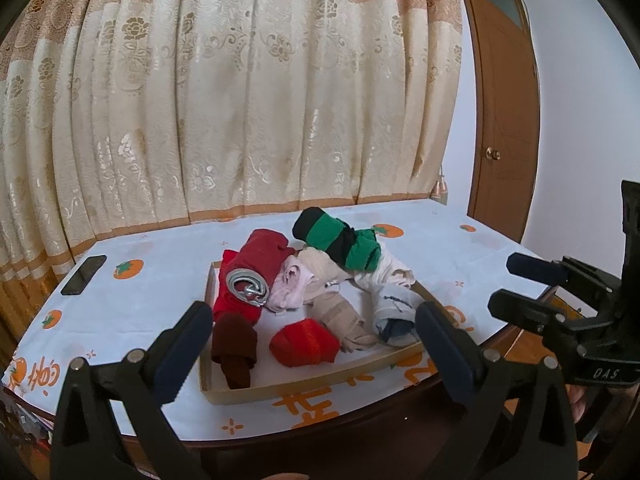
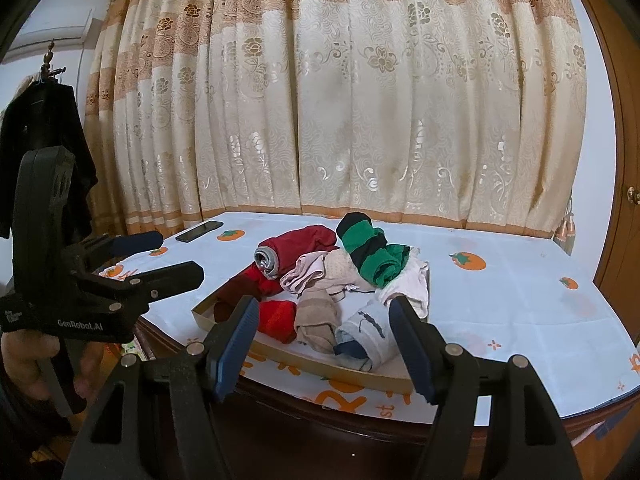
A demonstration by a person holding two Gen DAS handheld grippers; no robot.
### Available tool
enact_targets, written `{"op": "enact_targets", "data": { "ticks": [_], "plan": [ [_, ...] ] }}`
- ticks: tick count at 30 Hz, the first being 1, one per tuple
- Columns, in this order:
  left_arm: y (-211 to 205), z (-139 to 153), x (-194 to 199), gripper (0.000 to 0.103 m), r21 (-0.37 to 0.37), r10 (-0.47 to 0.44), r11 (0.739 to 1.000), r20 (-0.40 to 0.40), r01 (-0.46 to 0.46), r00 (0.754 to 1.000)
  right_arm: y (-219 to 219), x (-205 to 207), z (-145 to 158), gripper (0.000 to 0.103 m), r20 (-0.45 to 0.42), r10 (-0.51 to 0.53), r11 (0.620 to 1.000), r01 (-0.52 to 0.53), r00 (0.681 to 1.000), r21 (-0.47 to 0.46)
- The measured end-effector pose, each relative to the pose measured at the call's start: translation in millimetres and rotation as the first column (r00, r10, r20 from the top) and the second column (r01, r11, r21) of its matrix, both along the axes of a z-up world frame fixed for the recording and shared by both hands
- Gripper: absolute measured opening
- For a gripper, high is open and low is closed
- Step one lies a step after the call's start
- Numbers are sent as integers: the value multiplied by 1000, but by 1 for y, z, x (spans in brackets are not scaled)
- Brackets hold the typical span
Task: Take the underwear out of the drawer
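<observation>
Left tool (image 1: pixel 314 330) low in its frame, jaws spread wide, nothing between them. Right tool (image 2: pixel 324 322) also low in frame, jaws parted, empty; it also shows at the right edge of the left view. Both hover short of the worktop (image 1: pixel 160 280). Beyond them, mid-frame, a shallow tan drawer (image 1: pixel 312 380) sits on the white orange-print cloth, heaped with rolled underwear (image 1: pixel 304 342): red, maroon, beige, pink, green-and-black. Phone (image 1: pixel 84 275) at left. Patterned curtain (image 1: pixel 240 100) behind.
</observation>
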State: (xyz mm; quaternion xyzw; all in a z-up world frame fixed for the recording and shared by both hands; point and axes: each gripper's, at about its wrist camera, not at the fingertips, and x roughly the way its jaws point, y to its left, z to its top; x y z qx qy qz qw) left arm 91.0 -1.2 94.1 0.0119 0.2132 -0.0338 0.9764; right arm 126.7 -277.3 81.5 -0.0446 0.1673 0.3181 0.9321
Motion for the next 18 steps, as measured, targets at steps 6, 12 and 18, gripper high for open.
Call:
{"op": "enact_targets", "data": {
  "ticks": [6, 12, 18],
  "plan": [
    [2, 7, 4, 103, 15, 14, 1000, 14, -14, 1000, 1, 1, 1, 70, 0, 7, 1000, -7, 1000, -8],
    [3, 5, 7, 103, 6, 9, 1000, -3, -9, 1000, 4, 3, -2, 70, -12, 16, 1000, -16, 1000, -19],
    [4, 2, 9, 103, 11, 16, 1000, -4, -16, 1000, 5, 4, -5, 70, -20, 25, 999, -26, 999, -30]
  ]
}}
